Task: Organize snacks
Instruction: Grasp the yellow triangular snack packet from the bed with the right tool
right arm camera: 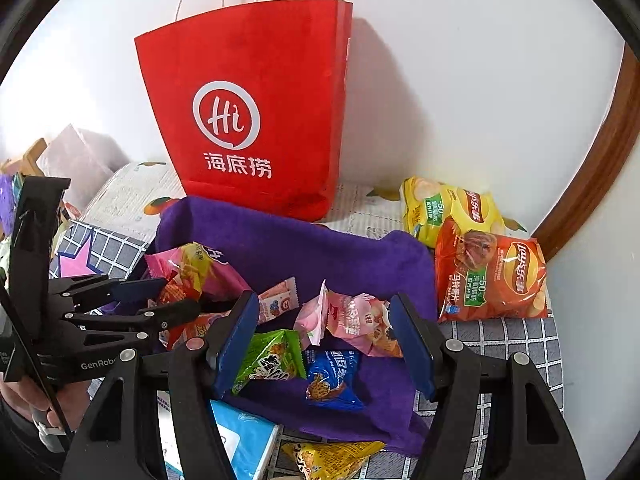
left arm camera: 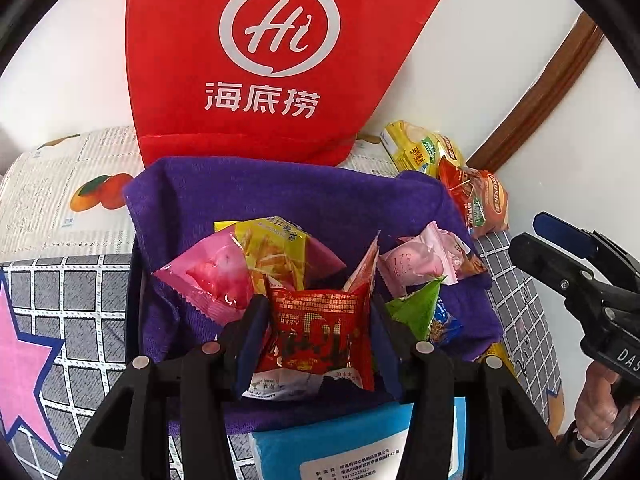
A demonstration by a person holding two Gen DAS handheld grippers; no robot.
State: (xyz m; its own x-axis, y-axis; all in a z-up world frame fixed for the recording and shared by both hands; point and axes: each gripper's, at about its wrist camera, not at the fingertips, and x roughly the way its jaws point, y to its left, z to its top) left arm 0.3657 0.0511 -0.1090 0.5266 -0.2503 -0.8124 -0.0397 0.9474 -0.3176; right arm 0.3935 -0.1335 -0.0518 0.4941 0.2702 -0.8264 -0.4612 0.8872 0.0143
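My left gripper (left arm camera: pixel 320 320) is shut on a red foil snack packet (left arm camera: pixel 320 336), held upright over a box lined with a purple towel (left arm camera: pixel 280 196). Under and around it lie a pink packet (left arm camera: pixel 208 276), a yellow one (left arm camera: pixel 276 252), a pale pink one (left arm camera: pixel 424 264) and a green triangular one (left arm camera: pixel 416 304). My right gripper (right arm camera: pixel 326 344) is open over the same box, with the green packet (right arm camera: pixel 272 356), a blue packet (right arm camera: pixel 328 380) and the pale pink packet (right arm camera: pixel 356 320) below its fingers, none of them gripped. From the left wrist view the right gripper (left arm camera: pixel 560 248) stands at the box's right side.
A red paper bag (right arm camera: pixel 256 112) stands against the white wall behind the box. A yellow chip bag (right arm camera: pixel 448 208) and an orange one (right arm camera: pixel 492 276) lie at the right. In front are a blue tissue pack (right arm camera: pixel 244 440) and a yellow triangular packet (right arm camera: pixel 332 456). A hand (right arm camera: pixel 24 400) holds the left gripper.
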